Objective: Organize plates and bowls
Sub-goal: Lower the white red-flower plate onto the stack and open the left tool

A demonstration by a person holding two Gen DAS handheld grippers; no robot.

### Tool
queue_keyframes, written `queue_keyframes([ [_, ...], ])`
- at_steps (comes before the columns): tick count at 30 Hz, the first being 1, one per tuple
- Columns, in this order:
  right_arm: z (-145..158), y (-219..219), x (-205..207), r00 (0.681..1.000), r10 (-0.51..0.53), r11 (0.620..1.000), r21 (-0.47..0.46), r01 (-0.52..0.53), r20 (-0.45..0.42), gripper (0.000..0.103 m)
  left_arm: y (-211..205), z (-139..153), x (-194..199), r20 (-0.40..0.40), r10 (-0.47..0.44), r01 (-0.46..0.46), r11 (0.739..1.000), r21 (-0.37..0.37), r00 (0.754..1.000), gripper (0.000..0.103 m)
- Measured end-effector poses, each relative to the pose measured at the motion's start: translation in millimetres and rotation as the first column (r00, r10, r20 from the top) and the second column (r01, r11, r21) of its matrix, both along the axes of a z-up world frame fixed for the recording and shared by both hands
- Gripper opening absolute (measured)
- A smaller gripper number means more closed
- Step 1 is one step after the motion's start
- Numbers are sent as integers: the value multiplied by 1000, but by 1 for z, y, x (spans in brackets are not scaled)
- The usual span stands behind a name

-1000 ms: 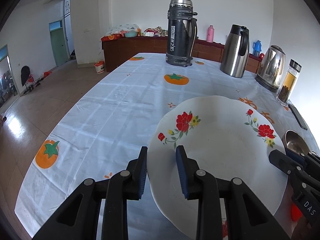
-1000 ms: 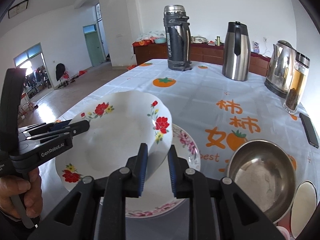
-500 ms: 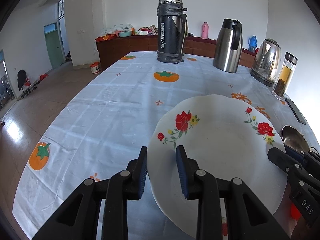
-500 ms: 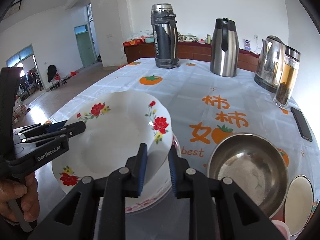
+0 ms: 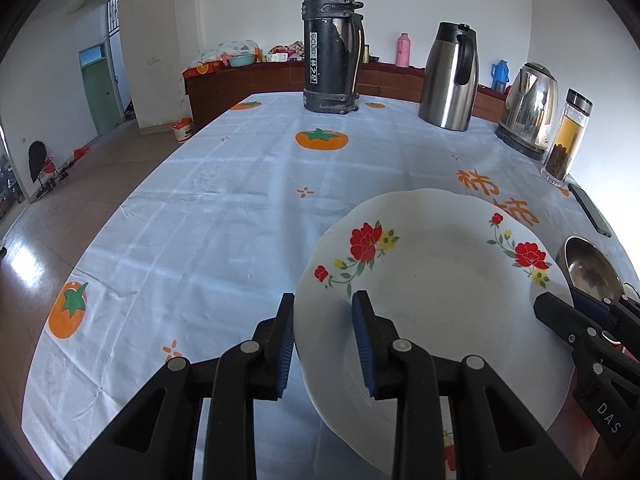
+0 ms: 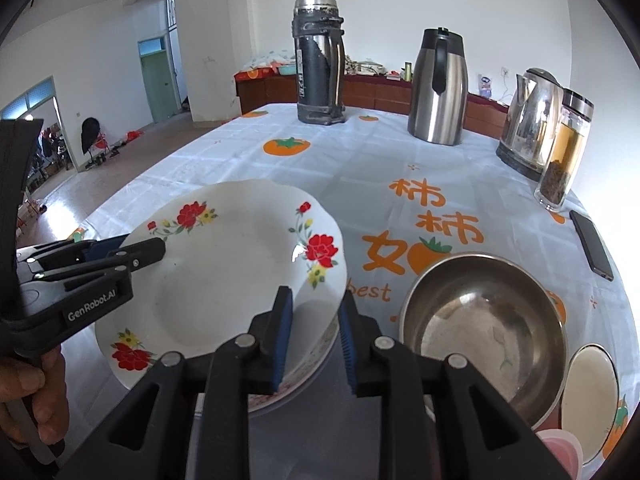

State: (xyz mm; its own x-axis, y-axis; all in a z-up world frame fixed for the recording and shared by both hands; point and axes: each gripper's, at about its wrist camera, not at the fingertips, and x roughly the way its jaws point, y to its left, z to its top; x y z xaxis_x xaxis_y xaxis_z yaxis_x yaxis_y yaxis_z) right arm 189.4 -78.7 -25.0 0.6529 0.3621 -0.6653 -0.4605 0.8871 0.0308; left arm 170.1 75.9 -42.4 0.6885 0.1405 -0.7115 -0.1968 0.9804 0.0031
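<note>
A white plate with red flowers point(image 5: 440, 280) point(image 6: 232, 280) is held low between both grippers, lying over a pink-flowered plate point(image 6: 312, 376) on the table. My left gripper point(image 5: 324, 340) point(image 6: 140, 248) is shut on the plate's left rim, one pad outside and one inside. At the right rim, my right gripper point(image 6: 315, 336) point(image 5: 560, 308) straddles the edge. Its jaws are opening, and the pads look just off the rim. A steel bowl point(image 6: 480, 328) point(image 5: 588, 268) sits to the right of the plates.
At the back stand a black thermos point(image 5: 332, 52), a steel jug point(image 5: 452, 80), a kettle point(image 5: 528, 112) and a tea bottle point(image 5: 566, 140). A phone point(image 6: 592, 240) lies near the right edge. A small white dish point(image 6: 588, 392) sits beside the steel bowl. Floor lies beyond the left table edge.
The flowered plate has sunk closer to the pink-flowered plate under it. The gap between my right gripper's pads has widened a little. The left grip looks unchanged.
</note>
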Motion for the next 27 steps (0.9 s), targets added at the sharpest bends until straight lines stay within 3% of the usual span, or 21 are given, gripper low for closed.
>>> queue_keyframes([
  [15,-12,7,3,1000,0,997,-75,-2,-23,28,-2,-12,7,-37,0,1,1000,8,999,32],
  [21,-18,13,2,1000,4,993,-120,-7,-28,33,-3,-17,7,-44,-2,2,1000,17,999,32],
  [27,-17,13,0,999,13,995,-101,-16,-31,40,-4,-15,5,-26,-4,5,1000,29,1000,33],
])
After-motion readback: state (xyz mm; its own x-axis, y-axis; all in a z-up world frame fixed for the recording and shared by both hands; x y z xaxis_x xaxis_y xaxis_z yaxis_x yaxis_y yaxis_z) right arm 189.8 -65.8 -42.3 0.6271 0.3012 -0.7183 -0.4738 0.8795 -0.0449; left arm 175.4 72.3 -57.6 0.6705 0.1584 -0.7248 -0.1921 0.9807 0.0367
